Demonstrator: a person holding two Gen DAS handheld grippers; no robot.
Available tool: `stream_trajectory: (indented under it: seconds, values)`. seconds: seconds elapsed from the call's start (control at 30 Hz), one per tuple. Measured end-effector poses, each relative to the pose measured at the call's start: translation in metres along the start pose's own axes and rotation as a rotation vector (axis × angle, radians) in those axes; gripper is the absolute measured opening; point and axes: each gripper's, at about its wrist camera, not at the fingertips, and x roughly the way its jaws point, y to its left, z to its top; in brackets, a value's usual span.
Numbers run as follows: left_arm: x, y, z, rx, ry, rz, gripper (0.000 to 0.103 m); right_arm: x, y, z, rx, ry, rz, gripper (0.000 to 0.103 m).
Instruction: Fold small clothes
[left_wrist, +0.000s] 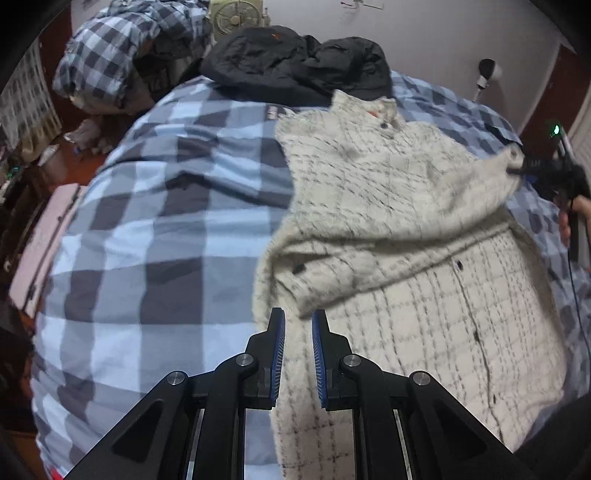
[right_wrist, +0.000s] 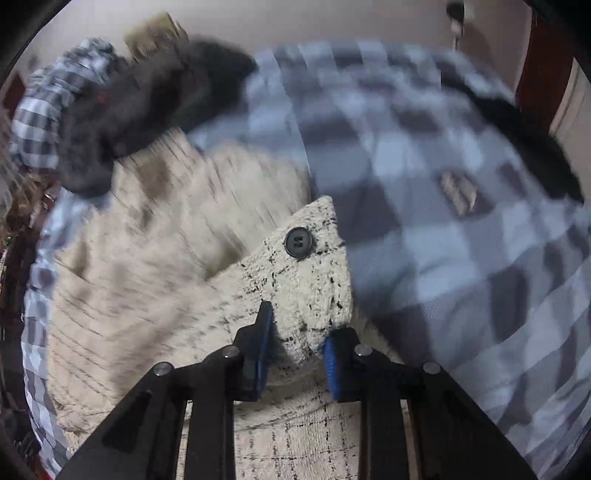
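Lying across the blue-checked duvet (left_wrist: 155, 206) from about five o'clock up toward one o'clock in the left wrist view: a cream tweed jacket (left_wrist: 406, 229) with thin dark grid lines and dark buttons, one sleeve folded over its front. Heaped further left, at about ten o'clock on the edge of the bed: a bundle of matching checked bedding (left_wrist: 110, 55). Just beyond it, near twelve o'clock: a small fan (left_wrist: 236, 16) against the pale wall. Crumpled at twelve to one o'clock, touching the jacket's collar: a black garment (left_wrist: 295, 62). Poised at six o'clock over the jacket's near-left edge: the left gripper (left_wrist: 298, 325), jaws narrowed to a slim gap with cream fabric showing between the blue pads; whether the cloth is actually pinched, cannot tell. Out at three o'clock, at the sleeve's far end: the right gripper (left_wrist: 521, 170), dark and blurred, pulling a corner of the cuff out to a point, with a hand (left_wrist: 576, 218) below it on the grip. Seen from the right wrist view: the right gripper clamped on the sleeve cuff (right_wrist: 306, 280), fabric bunched between the blue pads, a dark four-hole button (right_wrist: 298, 242) sharp just above at twelve o'clock. Smeared by motion around it: the rest of the jacket at nine o'clock, the black garment at eleven, the checked duvet from one through four o'clock.
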Motion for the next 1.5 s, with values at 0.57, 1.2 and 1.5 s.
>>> stream_trajectory:
  seconds: [0.57, 1.2, 1.5]
  values:
    - [-0.003, -0.013, -0.004, 0.034, -0.034, -0.173, 0.103, -0.008, -0.108, -0.091, 0.19, 0.208, 0.037, 0.038]
    - [-0.044, -0.006, 0.011, -0.292, -0.285, -0.377, 0.103, 0.066, -0.084, -0.007, 0.164, 0.306, 0.029, 0.083]
    - [-0.006, -0.007, 0.008, -0.286, -0.091, -0.19, 0.103, 0.031, -0.056, -0.018, -0.031, 0.168, 0.14, 0.008]
